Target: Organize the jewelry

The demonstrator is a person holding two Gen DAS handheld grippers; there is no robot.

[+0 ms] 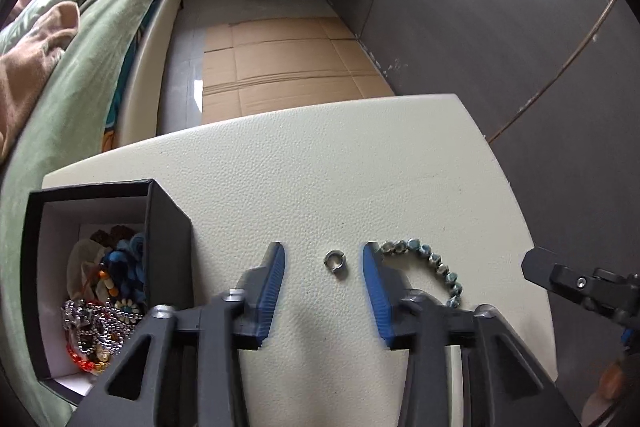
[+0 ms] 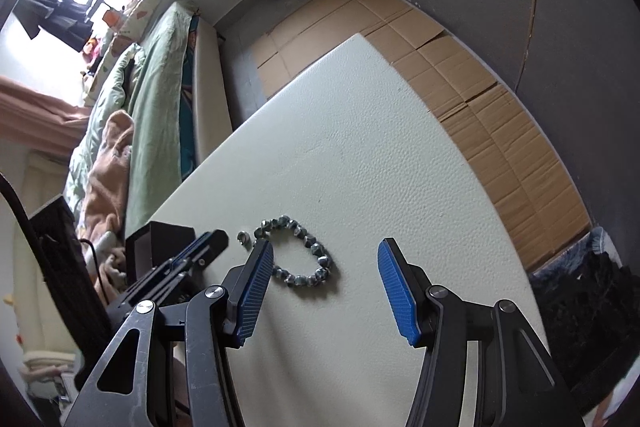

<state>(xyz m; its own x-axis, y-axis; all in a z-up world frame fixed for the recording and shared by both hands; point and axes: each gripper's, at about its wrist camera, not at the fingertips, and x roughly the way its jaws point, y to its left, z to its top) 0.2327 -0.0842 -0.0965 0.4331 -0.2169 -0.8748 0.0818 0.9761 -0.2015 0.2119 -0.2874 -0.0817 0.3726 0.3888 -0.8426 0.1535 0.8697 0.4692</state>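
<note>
Left gripper (image 1: 324, 267) spread around ring (image 1: 335, 261), right gripper (image 2: 326, 259) wide, empty, no readable labels apparently.

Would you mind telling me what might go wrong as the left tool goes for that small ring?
The ring is tiny and lies flat on the table, so the open left tool may pinch past it or flick it away. The tool's right finger sits against the beaded bracelet and could drag it along.
</note>
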